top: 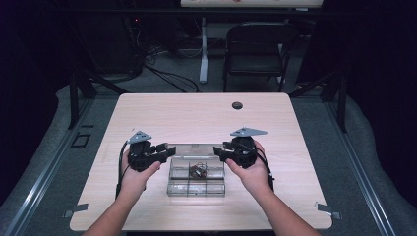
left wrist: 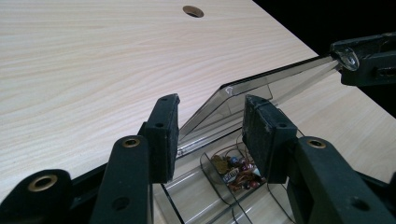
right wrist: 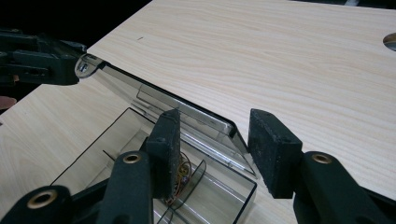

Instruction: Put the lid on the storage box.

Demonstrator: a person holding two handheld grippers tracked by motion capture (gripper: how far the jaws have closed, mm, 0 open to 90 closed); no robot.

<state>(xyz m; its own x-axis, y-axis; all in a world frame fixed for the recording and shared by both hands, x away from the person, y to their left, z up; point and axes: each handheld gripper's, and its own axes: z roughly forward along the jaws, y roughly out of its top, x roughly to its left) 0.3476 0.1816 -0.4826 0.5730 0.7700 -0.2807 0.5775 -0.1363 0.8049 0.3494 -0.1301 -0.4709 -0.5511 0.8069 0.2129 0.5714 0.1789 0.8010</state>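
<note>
A clear plastic compartment box [top: 196,186] sits at the near middle of the table. Its hinged lid [top: 194,148] stands raised along the far side. Small wired electronic parts [top: 199,170] lie in a middle compartment. My left gripper [top: 169,151] is at the lid's left end, open, with the lid's corner [left wrist: 227,91] between its jaws and not clamped. My right gripper [top: 219,152] is at the lid's right end, open as well. The lid's edge [right wrist: 196,114] runs between its jaws. The parts [left wrist: 236,172] show below the left jaws.
The light wooden table [top: 196,115] has a round cable hole [top: 237,105] near its far edge. Beyond it stand a dark folding chair [top: 255,49] and a white desk leg [top: 203,54], with cables [top: 167,73] on the floor.
</note>
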